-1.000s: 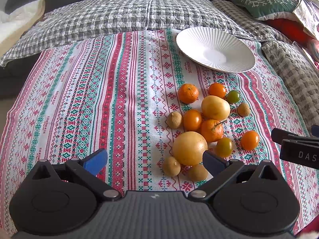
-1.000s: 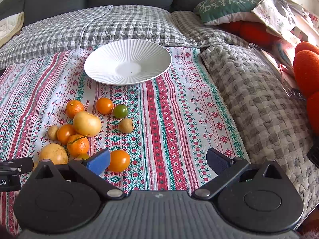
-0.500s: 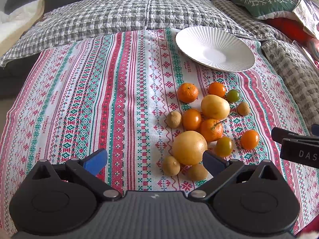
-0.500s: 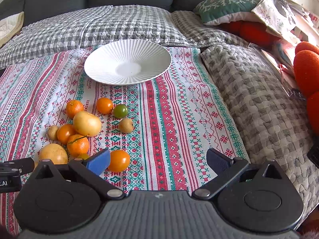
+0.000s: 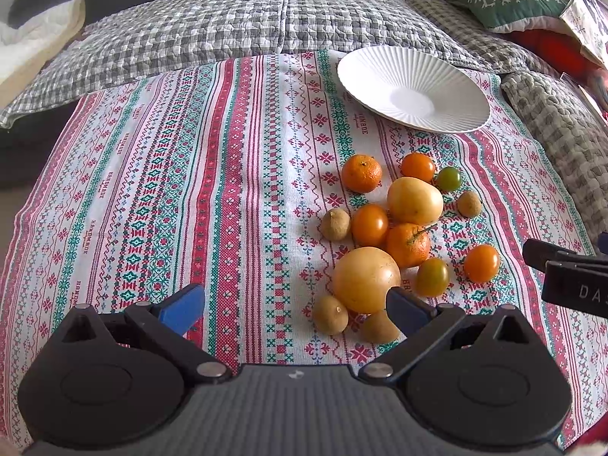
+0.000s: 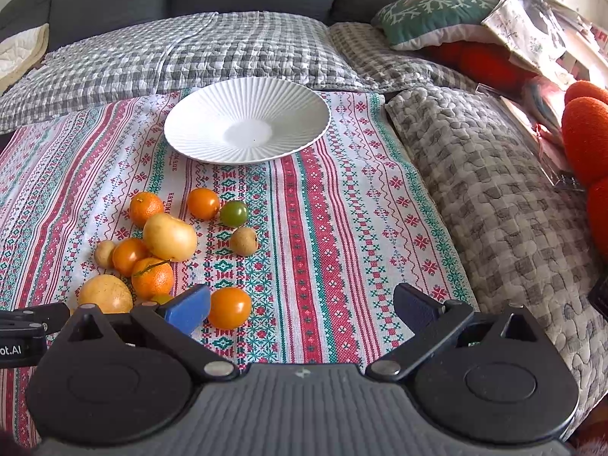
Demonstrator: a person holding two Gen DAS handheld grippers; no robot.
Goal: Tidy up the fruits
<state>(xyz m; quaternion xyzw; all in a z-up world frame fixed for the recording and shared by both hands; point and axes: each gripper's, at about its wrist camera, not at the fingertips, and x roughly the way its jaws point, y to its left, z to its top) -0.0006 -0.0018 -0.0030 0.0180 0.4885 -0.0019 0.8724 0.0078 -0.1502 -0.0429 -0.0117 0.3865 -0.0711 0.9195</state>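
Note:
Several fruits lie in a loose pile on the patterned cloth: a large yellow round fruit [image 5: 366, 279], a yellow pear-like fruit [image 5: 415, 200], mandarins [image 5: 361, 173], orange tomatoes [image 5: 481, 263], a green tomato [image 5: 448, 179] and small brown fruits [image 5: 330, 314]. A white ribbed plate [image 5: 380, 72] sits empty beyond them. My left gripper [image 5: 294, 306] is open, low over the cloth to the left of the pile, its right finger just in front of the large yellow fruit. My right gripper [image 6: 302, 306] is open too, right of the pile, its left fingertip beside an orange tomato [image 6: 229, 307].
A grey checked quilt [image 5: 235, 22] covers the sofa behind the cloth. A knobbly grey-beige blanket [image 6: 494, 197] lies along the right. A green cushion [image 6: 433, 15], red cushions [image 6: 585, 133] and papers crowd the far right. Bare cloth [image 5: 152, 174] stretches left of the fruit.

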